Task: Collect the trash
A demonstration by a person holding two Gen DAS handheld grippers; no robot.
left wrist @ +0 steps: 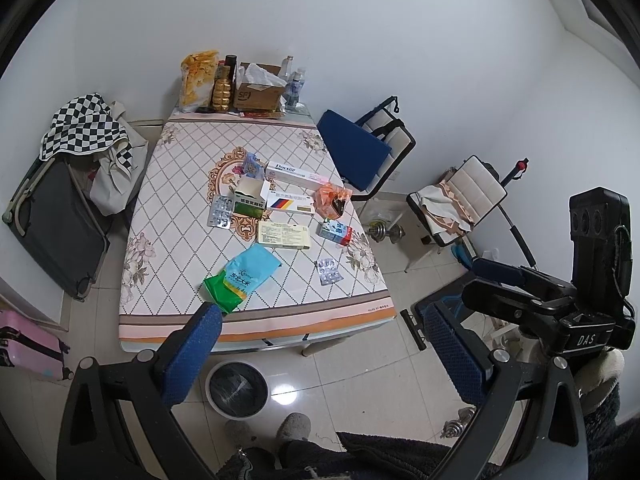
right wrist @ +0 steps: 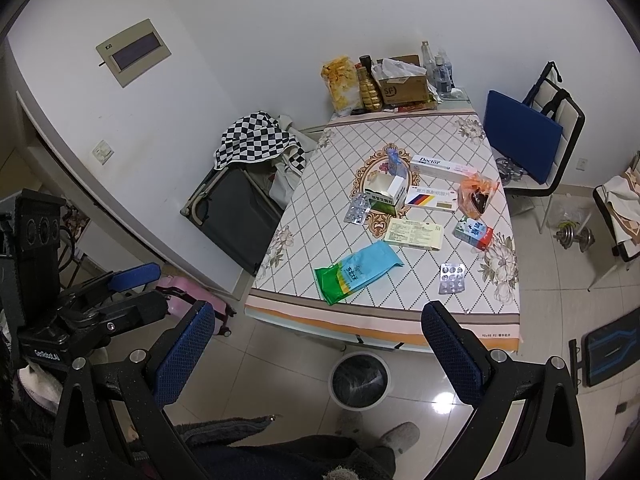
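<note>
Trash lies on the patterned table (left wrist: 168, 240) (right wrist: 320, 184): a blue-green empty bag (left wrist: 240, 278) (right wrist: 358, 270) near the front, a blister pack (left wrist: 329, 271) (right wrist: 452, 278), several medicine boxes such as the yellow one (left wrist: 285, 234) (right wrist: 414, 233), an orange wrapper (left wrist: 332, 198) (right wrist: 476, 194). A round bin with a black liner (left wrist: 237, 388) (right wrist: 359, 380) stands on the floor before the table. My left gripper (left wrist: 324, 328) and right gripper (right wrist: 320, 328) are open and empty, held high, short of the table's front edge.
A box, bottles and a snack bag (left wrist: 198, 80) stand at the table's far end. Chairs (left wrist: 372, 148) and dumbbells (left wrist: 386, 232) are to the right, a folded cot (left wrist: 56, 220) and pink suitcase (left wrist: 24, 344) to the left. The person's slippered feet (left wrist: 294, 426) stand by the bin.
</note>
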